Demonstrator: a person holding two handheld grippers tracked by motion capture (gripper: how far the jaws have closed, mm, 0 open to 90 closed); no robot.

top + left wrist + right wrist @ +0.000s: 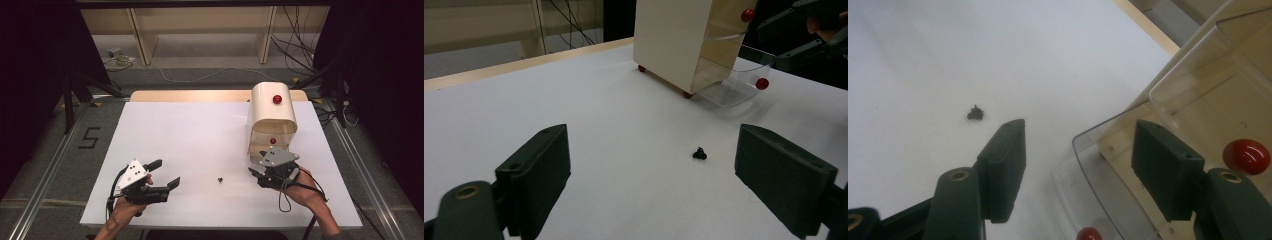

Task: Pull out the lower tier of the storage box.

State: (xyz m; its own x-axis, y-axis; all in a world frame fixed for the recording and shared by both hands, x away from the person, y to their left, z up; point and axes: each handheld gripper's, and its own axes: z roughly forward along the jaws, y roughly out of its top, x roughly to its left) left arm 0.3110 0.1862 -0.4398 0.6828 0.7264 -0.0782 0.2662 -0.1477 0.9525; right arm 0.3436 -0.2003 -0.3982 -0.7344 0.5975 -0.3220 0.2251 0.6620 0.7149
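Note:
A cream box (272, 117) with a clear roll-down front (736, 85) and red knobs (277, 99) stands at the table's right. My right gripper (262, 167) sits just in front of it. In the right gripper view my right gripper (1080, 170) is open, its jaws straddling the clear front's curved edge (1075, 145) without pressing on it; a red knob (1246, 156) is beside the right jaw. A small black object (220, 178) lies on the white table between the hands. My left gripper (167, 173) is open and points toward that small black object (699, 154).
The white table (190, 130) has a wooden strip along its far edge. Shelving and loose cables lie on the floor beyond it. Metal rails run along both sides of the table.

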